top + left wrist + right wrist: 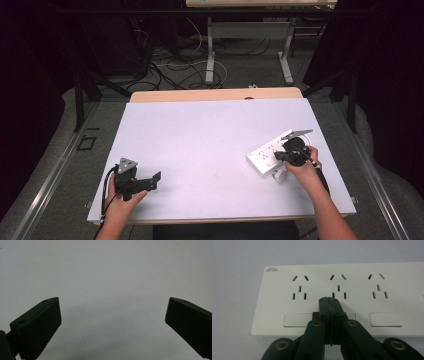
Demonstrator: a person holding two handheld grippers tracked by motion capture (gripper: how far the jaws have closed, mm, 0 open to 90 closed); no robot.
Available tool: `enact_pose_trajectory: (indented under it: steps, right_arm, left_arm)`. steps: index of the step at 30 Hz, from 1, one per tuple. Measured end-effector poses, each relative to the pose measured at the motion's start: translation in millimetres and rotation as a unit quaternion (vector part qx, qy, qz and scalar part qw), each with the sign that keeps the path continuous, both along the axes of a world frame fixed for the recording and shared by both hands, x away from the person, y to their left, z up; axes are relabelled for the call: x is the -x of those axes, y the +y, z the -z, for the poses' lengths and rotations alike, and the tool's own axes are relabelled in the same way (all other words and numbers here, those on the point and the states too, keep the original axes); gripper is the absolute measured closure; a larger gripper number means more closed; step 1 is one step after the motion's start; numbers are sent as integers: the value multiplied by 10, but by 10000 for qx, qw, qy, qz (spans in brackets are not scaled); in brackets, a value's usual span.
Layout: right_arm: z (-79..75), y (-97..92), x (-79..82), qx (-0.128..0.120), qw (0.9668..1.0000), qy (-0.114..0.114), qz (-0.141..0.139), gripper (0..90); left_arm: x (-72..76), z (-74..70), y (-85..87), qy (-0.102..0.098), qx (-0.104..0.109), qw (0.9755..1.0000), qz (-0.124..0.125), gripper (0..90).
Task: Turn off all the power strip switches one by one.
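Two grippers are held over one white table (210, 135): the left gripper (150, 181), at the near left edge, is seen with its jaws spread wide over bare surface, and the right gripper (280, 157), at the near right, is seen with its jaws pressed together, nothing pinched between them. One white power strip (287, 302) is laid directly beneath and ahead of the right gripper's tips; three socket groups and three rocker switches are counted, the middle switch covered by the jaws. Beyond the table, grey floor, tangled cables (172, 65) and a second table's legs (210, 50) are seen amid darkness.
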State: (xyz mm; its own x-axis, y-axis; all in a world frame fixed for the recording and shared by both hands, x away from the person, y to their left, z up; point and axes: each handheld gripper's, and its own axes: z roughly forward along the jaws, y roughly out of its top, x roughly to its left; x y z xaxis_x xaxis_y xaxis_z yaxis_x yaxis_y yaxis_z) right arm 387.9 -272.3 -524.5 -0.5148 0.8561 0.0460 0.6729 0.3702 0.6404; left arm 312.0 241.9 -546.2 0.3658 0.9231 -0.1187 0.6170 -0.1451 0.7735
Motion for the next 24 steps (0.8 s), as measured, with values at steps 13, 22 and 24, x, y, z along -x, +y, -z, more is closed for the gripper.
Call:
enact_pose_trajectory:
  steps: [13,22,24]
  right_arm:
    - [-69,8,24,-102,9999,-83,-64,900]
    - [-92,31,52,-138,9998,-50,-125,900]
    - [-95,35,58,-90,9998,-86,-165,900]
  left_arm:
    - [1,0,4,5,-14,10000,2,4]
    - [2,0,5,2,-13,10000,-4,4]
    - [2,0,6,2,-15,10000,4,4]
